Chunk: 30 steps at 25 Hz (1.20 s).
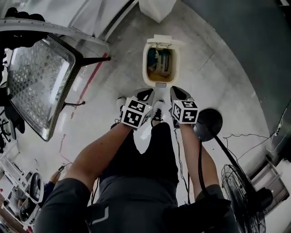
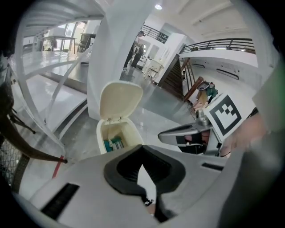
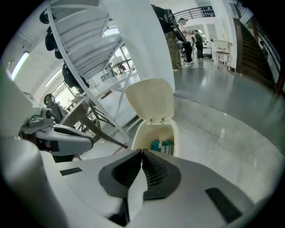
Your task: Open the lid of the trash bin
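Note:
A cream trash bin (image 1: pixel 160 63) stands on the concrete floor with its lid (image 1: pixel 164 41) swung up and back. Teal packets lie inside. It also shows in the left gripper view as the bin (image 2: pixel 119 136) with raised lid (image 2: pixel 119 100), and in the right gripper view as the bin (image 3: pixel 156 136) with lid (image 3: pixel 150 99). My left gripper (image 1: pixel 145 94) and right gripper (image 1: pixel 179 93) hover side by side just short of the bin, both shut on nothing. The left gripper's jaws (image 2: pixel 142 150) meet at the tips, as do the right gripper's (image 3: pixel 142 152). A white shoe (image 1: pixel 157 110) sits behind the bin's pedal (image 1: pixel 160 85).
A metal mesh table (image 1: pixel 40 86) on black legs stands to the left. A black round stand base (image 1: pixel 209 122) and a floor fan (image 1: pixel 243 200) with cables are at the right. A white column base (image 1: pixel 157 8) lies beyond the bin.

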### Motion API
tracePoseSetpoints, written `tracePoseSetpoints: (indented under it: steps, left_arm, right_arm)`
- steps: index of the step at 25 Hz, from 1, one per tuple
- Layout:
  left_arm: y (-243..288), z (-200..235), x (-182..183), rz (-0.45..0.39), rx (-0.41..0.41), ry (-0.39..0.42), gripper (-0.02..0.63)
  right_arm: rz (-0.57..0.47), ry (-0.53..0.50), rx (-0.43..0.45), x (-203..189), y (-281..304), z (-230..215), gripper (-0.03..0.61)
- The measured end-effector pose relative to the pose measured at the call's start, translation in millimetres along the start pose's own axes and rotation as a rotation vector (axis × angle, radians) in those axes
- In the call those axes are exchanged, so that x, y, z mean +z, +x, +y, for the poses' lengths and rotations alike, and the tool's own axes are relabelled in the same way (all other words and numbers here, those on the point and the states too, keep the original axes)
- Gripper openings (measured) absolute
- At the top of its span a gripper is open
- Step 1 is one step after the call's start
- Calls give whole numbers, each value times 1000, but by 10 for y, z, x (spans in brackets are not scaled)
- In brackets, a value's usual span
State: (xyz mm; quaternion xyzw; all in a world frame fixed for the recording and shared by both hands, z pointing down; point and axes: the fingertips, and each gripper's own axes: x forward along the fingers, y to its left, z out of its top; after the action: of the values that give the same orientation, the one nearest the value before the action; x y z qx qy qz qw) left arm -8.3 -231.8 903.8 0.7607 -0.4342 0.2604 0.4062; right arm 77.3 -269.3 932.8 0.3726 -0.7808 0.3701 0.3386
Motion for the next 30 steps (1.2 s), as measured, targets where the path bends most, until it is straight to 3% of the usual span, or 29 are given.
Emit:
tracePoseSetpoints:
  steps: [3,6,11,19,24,30]
  left_arm:
    - [-372,-163,195,-24,-24,76,9]
    - [-742,-346,394,-62,-46,96,9]
    - [-1393,-611,722,-144,-63,184,9]
    - [-2140,-838,1354,-283,-82,244,9]
    - [-2653,-1091,1757,-372,-104,229,9]
    - [-3199,-1442,2210,-506,-148,317,9]
  right_arm:
    - [-32,5,-15,186,-332,193,28]
    - [-70,-10,-20,376,-725,381,28]
    - [-162,-42,24,722,-1419,770,28]
    - [-291,-149,-26,1328,-2279,1084,28]
    - [-382,-174,-32,1566,-2873,1254,28]
    - [-495,-208,-61,1868,-3539,1372,28]
